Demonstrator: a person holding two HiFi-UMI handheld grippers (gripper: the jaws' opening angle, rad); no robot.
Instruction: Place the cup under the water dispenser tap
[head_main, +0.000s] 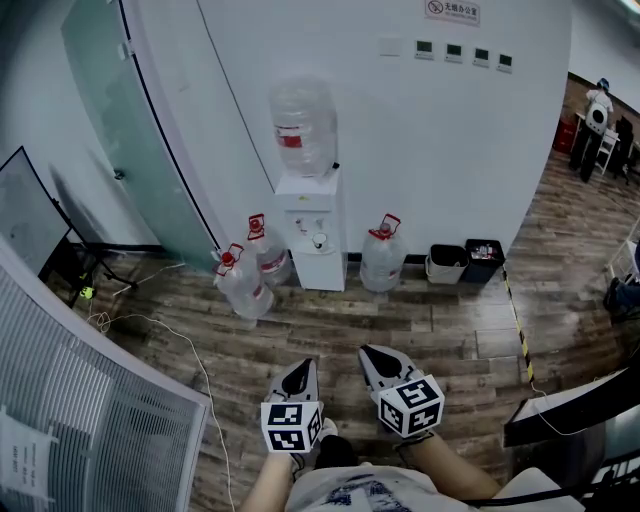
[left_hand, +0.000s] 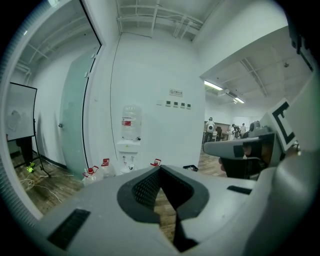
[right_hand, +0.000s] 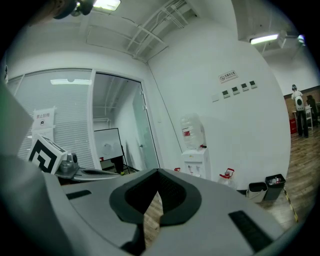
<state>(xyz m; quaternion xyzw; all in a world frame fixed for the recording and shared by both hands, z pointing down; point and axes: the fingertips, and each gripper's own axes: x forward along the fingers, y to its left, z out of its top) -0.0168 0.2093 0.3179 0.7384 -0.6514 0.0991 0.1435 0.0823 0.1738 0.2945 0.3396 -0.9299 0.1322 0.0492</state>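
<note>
A small pale round thing that may be the cup (head_main: 319, 240) sits in the recess of the water dispenser (head_main: 322, 265), just below the taps. It is too small to name with certainty, and whether it stands upright cannot be told. If it is the cup, it already lies where the task wants it; no other cup shows in any view. The dispenser stands against the white wall (head_main: 450, 150), with a big bottle (head_main: 303, 125) on top and spare bottles (head_main: 383, 257) on the floor (head_main: 450, 330) at either side. It is well apart from the person, across the floor boards. It lies at about 12 o'clock from the left tongs (head_main: 303, 366) and about 11 o'clock from the right tongs (head_main: 368, 352). The left pair is therefore more squarely in line, while the right pair's tips reach slightly further forward, and neither is clearly nearer. Both tongs point toward the dispenser, side by side. Each gripper view shows its jaws closed together and holding nothing, with only floor boards visible past the hollow between them.
</note>
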